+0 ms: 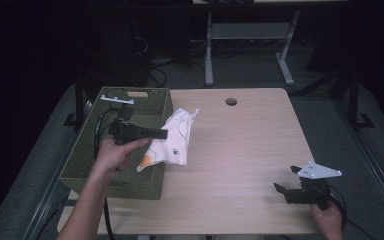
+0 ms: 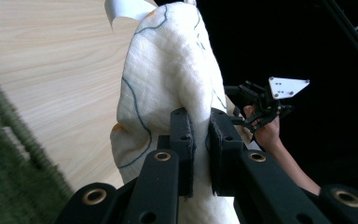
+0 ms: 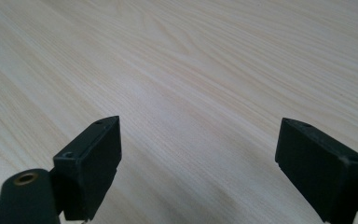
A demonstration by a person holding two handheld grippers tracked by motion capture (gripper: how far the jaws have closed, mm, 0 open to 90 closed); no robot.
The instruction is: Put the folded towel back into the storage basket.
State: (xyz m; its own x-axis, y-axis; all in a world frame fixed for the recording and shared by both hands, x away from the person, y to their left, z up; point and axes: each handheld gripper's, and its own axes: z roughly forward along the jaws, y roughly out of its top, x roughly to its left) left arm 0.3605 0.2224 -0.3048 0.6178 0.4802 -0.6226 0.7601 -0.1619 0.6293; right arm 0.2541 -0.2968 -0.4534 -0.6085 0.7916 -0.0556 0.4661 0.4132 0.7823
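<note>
**Cloth Transfer at Basket Rim: Left Gripper Engaged, Right Gripper Idle**

At left of centre in the high view, the left gripper clamps a white printed cloth; its jaws are closed on a fold of the fabric, which the left gripper view confirms, the cloth bunching up above the two pads. The cloth hangs partly over the right rim of the green woven basket and partly over the wooden table; the hold on a fold rather than on an edge probably serves to keep the whole piece gathered for lifting. Whether the cloth is going into or coming out of the basket cannot be told.

At lower right of the high view, the right gripper rests low over bare table, well apart from the cloth; its jaws stand wide apart and hold nothing, as the right gripper view shows. This position likely keeps it clear of the left arm's travel.
</note>
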